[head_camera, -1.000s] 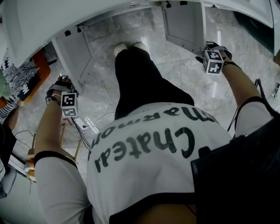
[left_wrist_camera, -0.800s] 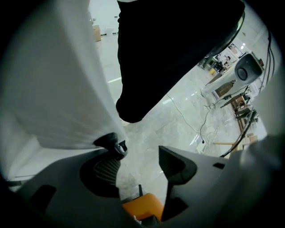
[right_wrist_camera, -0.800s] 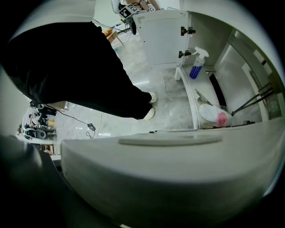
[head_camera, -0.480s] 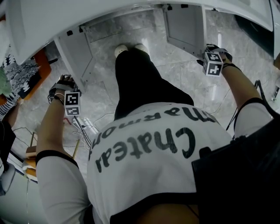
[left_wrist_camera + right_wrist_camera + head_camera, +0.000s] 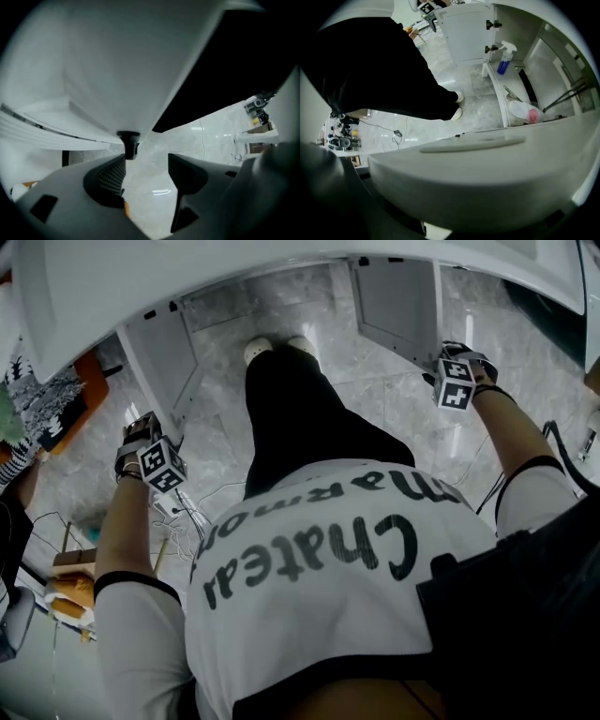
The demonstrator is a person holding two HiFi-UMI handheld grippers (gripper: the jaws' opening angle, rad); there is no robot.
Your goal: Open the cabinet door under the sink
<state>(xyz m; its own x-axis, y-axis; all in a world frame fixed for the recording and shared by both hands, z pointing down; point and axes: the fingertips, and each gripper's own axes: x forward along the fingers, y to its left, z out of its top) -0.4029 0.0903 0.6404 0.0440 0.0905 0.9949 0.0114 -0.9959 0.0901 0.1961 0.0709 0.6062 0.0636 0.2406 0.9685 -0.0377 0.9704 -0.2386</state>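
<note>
Both white cabinet doors stand swung open under the sink. The left door [image 5: 161,357] has a black knob [image 5: 129,142] at its edge. My left gripper [image 5: 147,171] points down beside that door, open, with the knob just off its left fingertip and nothing between the pads. My right gripper [image 5: 457,379] is at the outer edge of the right door [image 5: 396,296]. In the right gripper view that door's white edge [image 5: 478,183] fills the lower frame and hides the jaws. They have just been opening; whether the pads touch the door is hidden.
Inside the open cabinet are a blue spray bottle [image 5: 504,63] and a white bottle with a pink cap [image 5: 525,112]. The person's black trouser legs and white shoes [image 5: 277,343] stand between the doors. Cables [image 5: 192,512] lie on the marble floor by the left hand.
The left gripper has rolled about its own axis, so its marker cube now shows turned, and it sits a little lower in the head view. The right gripper has hardly moved.
</note>
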